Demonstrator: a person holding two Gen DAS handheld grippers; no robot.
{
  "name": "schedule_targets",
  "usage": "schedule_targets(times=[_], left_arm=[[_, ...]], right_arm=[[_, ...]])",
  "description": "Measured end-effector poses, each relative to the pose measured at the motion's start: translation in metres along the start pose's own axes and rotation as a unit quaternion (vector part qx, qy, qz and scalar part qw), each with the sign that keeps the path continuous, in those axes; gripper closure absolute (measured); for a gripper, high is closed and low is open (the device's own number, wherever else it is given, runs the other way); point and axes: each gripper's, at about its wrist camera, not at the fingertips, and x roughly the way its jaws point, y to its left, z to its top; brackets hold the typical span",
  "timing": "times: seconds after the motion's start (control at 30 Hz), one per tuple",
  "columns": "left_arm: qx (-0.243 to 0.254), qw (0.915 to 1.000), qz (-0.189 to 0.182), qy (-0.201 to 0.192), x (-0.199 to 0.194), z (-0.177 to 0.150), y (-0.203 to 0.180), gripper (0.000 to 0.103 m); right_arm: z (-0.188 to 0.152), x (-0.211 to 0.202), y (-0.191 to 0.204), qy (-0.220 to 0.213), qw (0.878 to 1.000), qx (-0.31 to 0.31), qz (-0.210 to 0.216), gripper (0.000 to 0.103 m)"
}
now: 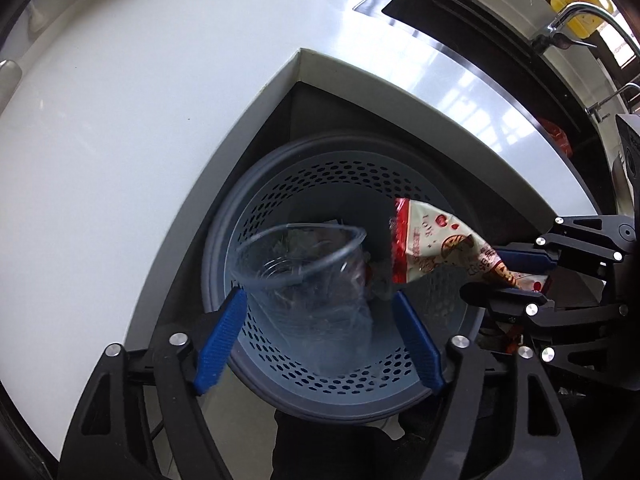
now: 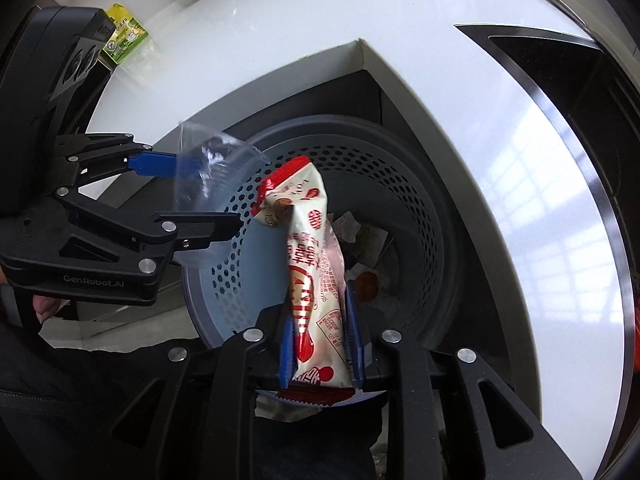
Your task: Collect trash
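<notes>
A home kitchen: white worktop [image 1: 120,120], steel sink [image 1: 460,12] and tap [image 1: 588,12] beyond the fingers, yellow bottle [image 1: 576,0] alongside.

"Daylight was strong, wasn't it?"

"Bright. Window panes glared off the white counter [image 1: 120,128] at the right of both views, washing out the steel sink rim [image 2: 600,208]."

"And the bin?"

"The waste basket [image 1: 320,184] sat in shadow at centre. The clear cup [image 1: 304,280] looked smeared with motion blur, and the fisheye bent every edge, corners going black."
</notes>
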Motion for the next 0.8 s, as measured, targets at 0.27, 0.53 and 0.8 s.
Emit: schedule_targets(times=[0.27, 0.53, 0.8], left_arm=[[-0.004, 1.0, -0.001, -0.004, -0.011, -0.001, 0.004, 0.019], [-0.011, 0.9998, -0.004, -0.016, -0.024, 0.001, 0.005, 0.018], [-0.025, 0.9992, 0.003, -0.03, -0.042, 0.0, 0.01, 0.015]], right_arm=[[0.005, -0.007, -0.003, -0.011, 1.0, 0.008, 0.009, 0.04], [0.007, -0.015, 0.002, -0.02, 1.0, 0.009, 0.016, 0.024], [0.008, -0.034, 0.001, -0.029, 0.999, 0.017, 0.014, 0.024]])
